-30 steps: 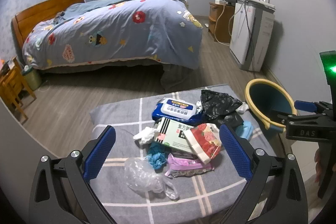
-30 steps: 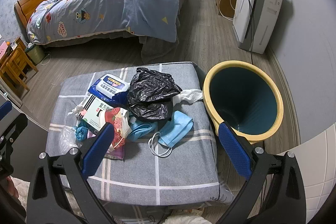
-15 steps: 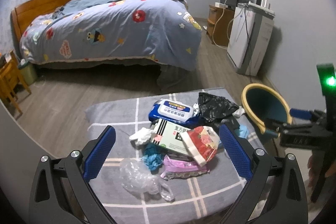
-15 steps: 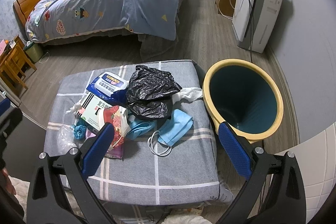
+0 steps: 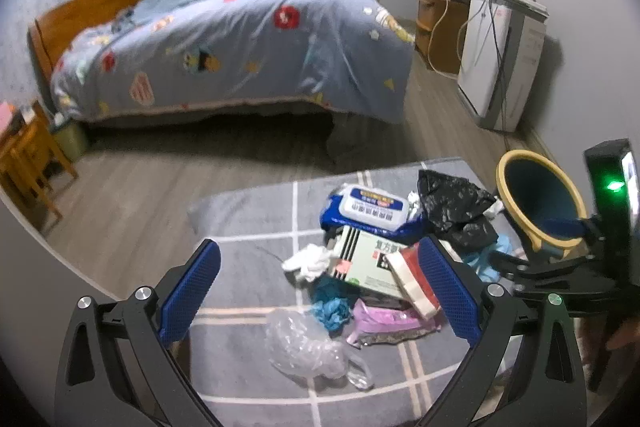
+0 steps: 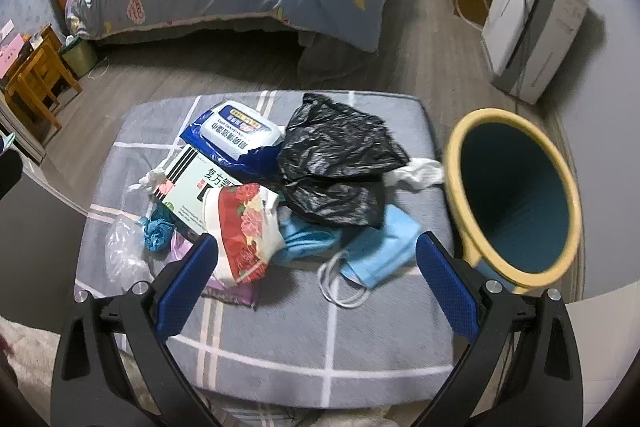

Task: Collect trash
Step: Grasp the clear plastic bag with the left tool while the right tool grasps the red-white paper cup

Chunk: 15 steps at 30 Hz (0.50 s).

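Both claws hung above the grey checked cushion (image 6: 304,327) with their fingers spread wide and nothing between them. Compared with a second earlier, the left claw (image 5: 320,291) had swung so that the litter slid toward its right finger, and the right claw (image 6: 316,283) had eased closer to the heap; none of the rubbish itself had shifted. That suggests the work was only at the approach, with no piece collected yet.

The trash lay piled across the middle and far part of the cushion. The wipes pack (image 6: 236,131) sat nearest the far edge, with the crumpled black bag (image 6: 336,163) beside it toward the right edge. The green-and-white box (image 6: 200,191) and the flowered tissue pack (image 6: 244,231) overlapped in the centre. The blue face mask (image 6: 380,251) rested toward the right edge, directly ahead of the right claw. The clear plastic bag (image 5: 304,347) and a teal crumple (image 5: 332,307) lay at the pile's left side, in front of the left claw.

The yellow-rimmed bin (image 6: 516,195) stood on the floor just beside the cushion's right edge, its inside apparently bare. The mask looked like the likeliest first pick, being loose and close to the bin.
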### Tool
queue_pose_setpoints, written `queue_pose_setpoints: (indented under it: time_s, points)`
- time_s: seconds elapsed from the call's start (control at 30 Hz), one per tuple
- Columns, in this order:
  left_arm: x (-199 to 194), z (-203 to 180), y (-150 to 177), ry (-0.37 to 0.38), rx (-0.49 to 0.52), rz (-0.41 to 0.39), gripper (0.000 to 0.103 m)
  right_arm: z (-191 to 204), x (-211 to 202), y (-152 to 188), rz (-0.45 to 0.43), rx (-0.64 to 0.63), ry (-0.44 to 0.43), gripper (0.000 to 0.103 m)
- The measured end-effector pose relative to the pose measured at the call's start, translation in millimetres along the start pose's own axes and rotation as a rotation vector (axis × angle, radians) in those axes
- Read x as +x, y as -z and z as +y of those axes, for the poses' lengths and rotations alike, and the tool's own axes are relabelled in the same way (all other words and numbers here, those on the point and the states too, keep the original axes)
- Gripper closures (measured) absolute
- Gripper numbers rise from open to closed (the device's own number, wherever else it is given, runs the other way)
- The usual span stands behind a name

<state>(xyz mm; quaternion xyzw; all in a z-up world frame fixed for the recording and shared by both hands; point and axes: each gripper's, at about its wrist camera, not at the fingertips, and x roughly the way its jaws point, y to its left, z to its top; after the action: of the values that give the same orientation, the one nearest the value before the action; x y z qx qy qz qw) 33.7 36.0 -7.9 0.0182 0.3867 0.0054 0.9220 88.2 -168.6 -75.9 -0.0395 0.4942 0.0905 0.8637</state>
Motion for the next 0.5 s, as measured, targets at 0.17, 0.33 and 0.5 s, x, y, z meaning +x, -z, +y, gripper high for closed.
queue_pose_setpoints:
  time_s: [0.17,0.33,0.5]
  points:
    - [17,19,4,0.028,-0.057,0.039,0.005,5,24,-6,0.032,-0.004,-0.012,0.006]
    - [45,38,26,0.056,-0.117,0.116,0.005,3,41,-7,0.053,0.011,-0.060,0.006]
    - [64,44,48,0.028,-0.116,0.162,0.006,7,55,-10,0.080,0.024,-0.085,0.011]
